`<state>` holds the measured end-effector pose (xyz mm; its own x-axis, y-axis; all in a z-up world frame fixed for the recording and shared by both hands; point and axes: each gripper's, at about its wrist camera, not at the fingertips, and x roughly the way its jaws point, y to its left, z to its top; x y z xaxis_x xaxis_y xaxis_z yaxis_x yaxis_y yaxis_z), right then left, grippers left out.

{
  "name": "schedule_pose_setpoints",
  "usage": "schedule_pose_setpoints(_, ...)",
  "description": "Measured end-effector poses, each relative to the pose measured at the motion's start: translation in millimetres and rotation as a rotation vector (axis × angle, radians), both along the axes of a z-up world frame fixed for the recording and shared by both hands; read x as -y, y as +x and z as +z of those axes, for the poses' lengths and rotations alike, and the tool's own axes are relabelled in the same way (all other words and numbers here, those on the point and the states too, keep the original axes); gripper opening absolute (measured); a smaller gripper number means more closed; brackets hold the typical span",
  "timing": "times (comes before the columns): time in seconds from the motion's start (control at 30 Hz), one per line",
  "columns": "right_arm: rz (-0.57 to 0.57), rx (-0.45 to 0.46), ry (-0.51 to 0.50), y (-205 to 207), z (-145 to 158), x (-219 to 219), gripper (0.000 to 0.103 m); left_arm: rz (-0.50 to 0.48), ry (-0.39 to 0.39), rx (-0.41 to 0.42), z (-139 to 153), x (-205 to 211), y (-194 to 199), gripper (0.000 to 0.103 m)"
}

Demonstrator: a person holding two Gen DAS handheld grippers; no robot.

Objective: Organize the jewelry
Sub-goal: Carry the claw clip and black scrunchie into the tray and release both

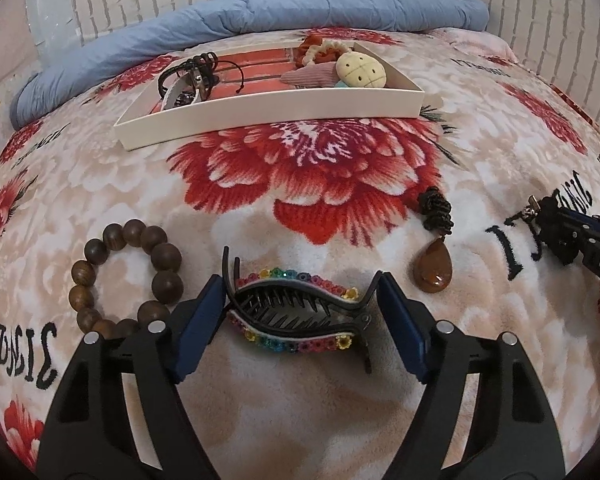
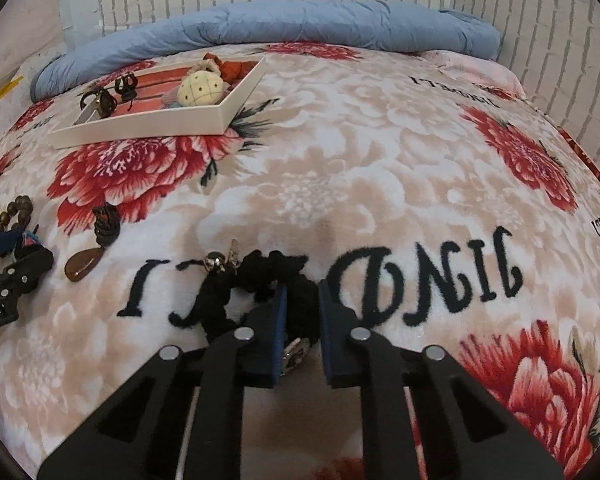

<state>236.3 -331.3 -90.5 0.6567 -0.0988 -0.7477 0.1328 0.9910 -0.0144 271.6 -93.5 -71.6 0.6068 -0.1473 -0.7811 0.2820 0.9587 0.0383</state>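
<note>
My left gripper is open, its jaws on either side of a black claw hair clip with rainbow flowers that lies on the blanket. A brown wooden bead bracelet lies to its left, and an amber teardrop pendant on a dark cord to its right. My right gripper is closed on a black scrunchie with a metal charm, low on the blanket. The white tray at the far side holds black cords, a cream plush clip and red scrunchies; it also shows in the right wrist view.
A floral fleece blanket covers the bed. A rolled blue quilt lies behind the tray against the white brick wall. The right gripper shows at the right edge of the left wrist view.
</note>
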Motion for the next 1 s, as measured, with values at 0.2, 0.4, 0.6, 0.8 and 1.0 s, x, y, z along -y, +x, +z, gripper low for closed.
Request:
schedule_pose_setpoints(0.2, -0.006, 0.032, 0.000, -2.8, 6.6, 0.8, 0.013, 0.002, -0.007, 0.010, 2.7, -1.8, -3.1, 0.075)
schedule_pose_setpoints(0.4, -0.009, 0.083, -0.002, -3.0, 19.7, -0.9, 0.013, 0.001, -0.019, 0.037, 12.3, -1.4, -7.0, 0.075)
schedule_pose_setpoints(0.6, -0.009, 0.137, -0.011, 3.4, 36.1, -4.9, 0.013, 0.008, -0.018, 0.079, 26.9, -3.0, -8.7, 0.075)
schedule_pose_setpoints(0.8, -0.004, 0.183, -0.010, 20.2, 56.2, -9.9, 0.013, 0.012, -0.020, 0.132, 46.9, -6.4, -1.8, 0.075)
schedule_pose_setpoints(1.0, 0.003, 0.236, 0.008, 47.7, 76.4, -20.0, 0.013, 0.040, -0.044, 0.189, 74.5, -18.1, 26.2, 0.075)
